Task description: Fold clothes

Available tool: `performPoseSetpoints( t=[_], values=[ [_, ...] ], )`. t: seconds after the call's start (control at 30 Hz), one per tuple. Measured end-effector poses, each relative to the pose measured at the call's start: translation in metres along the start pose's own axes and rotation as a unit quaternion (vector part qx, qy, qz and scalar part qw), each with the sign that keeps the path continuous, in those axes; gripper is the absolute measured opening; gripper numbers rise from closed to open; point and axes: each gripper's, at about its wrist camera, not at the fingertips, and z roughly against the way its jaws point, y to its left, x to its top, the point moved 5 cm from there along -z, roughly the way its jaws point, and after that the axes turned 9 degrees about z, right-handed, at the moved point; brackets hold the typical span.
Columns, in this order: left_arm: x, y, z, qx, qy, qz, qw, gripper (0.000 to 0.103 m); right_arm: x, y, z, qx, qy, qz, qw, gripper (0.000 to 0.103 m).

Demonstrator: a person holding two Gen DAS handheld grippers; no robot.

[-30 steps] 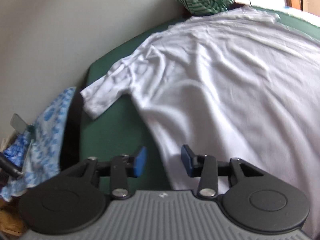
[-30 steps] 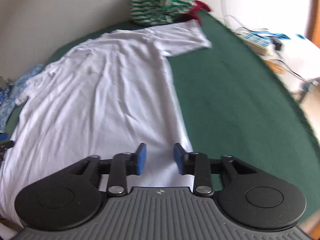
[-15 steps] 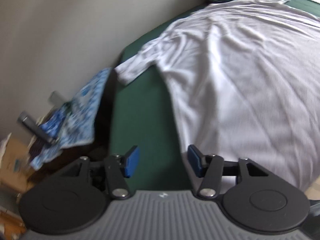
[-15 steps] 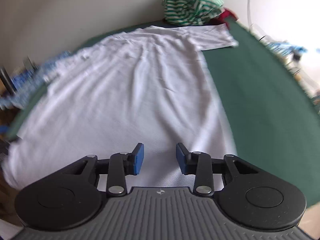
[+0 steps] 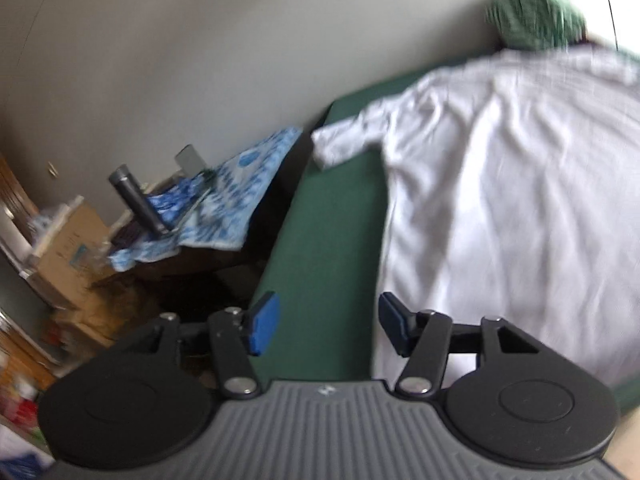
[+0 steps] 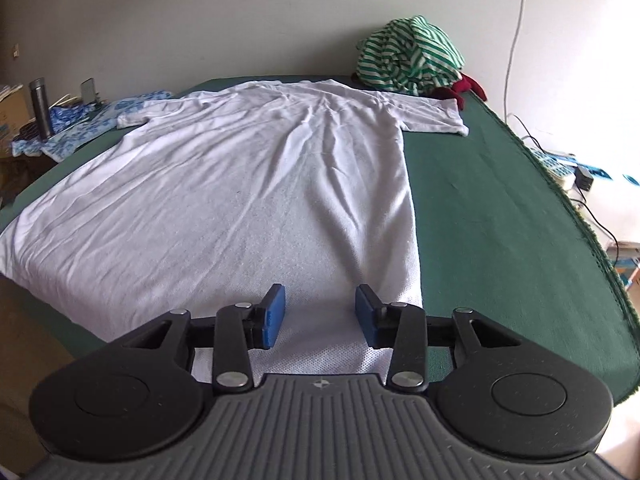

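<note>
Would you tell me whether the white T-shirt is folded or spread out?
Spread out: the white T-shirt lies flat on the green table, both sleeves extended, no folds.

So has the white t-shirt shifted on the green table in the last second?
No. In the right wrist view the white t-shirt lies as before, its sleeve by the striped pile; only the cameras moved.

The shirt (image 6: 240, 184) lies flat across the tabletop (image 6: 500, 220), collar toward the far edge by the wall, hem at the near edge. One sleeve reaches toward the far-right corner, where a bundled garment (image 6: 408, 54) sits just behind it. Off the left edge, a patterned cloth (image 6: 76, 128) drapes over a lower surface, with a flask (image 6: 40, 106) standing on it.
</note>
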Motion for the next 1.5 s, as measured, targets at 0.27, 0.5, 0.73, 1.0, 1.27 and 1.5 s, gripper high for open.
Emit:
performPoseSetpoints(
  t=[0.27, 0.5, 0.73, 1.0, 1.27, 1.5],
  values=[
    [0.016, -0.001, -0.09, -0.086, 0.1, 0.068, 0.9889, 0.025, 0.0, 0.005, -0.001, -0.028, -0.004, -0.02, 0.999, 0.044],
    [0.013, -0.011, -0.084, -0.138, 0.102, 0.065, 0.983, 0.017, 0.004, 0.009, -0.004, -0.049, 0.001, -0.053, 0.997, 0.051],
    [0.008, 0.007, -0.076, -0.104, 0.098, 0.04, 0.9889, 0.003, 0.012, -0.009, 0.0, -0.025, 0.006, -0.17, 0.985, 0.048],
    [0.003, 0.013, -0.066, -0.098, 0.1, 0.035, 0.9896, 0.014, 0.006, -0.02, 0.027, -0.075, 0.008, -0.124, 0.989, 0.048],
    [-0.018, 0.03, -0.036, -0.151, 0.126, 0.058, 0.9787, 0.043, -0.027, -0.04, 0.038, -0.055, 0.035, -0.156, 0.986, 0.039],
    [-0.034, 0.016, -0.022, -0.124, 0.124, 0.048, 0.9833, 0.005, -0.027, -0.044, 0.044, -0.005, 0.038, -0.173, 0.984, 0.003]
  ],
)
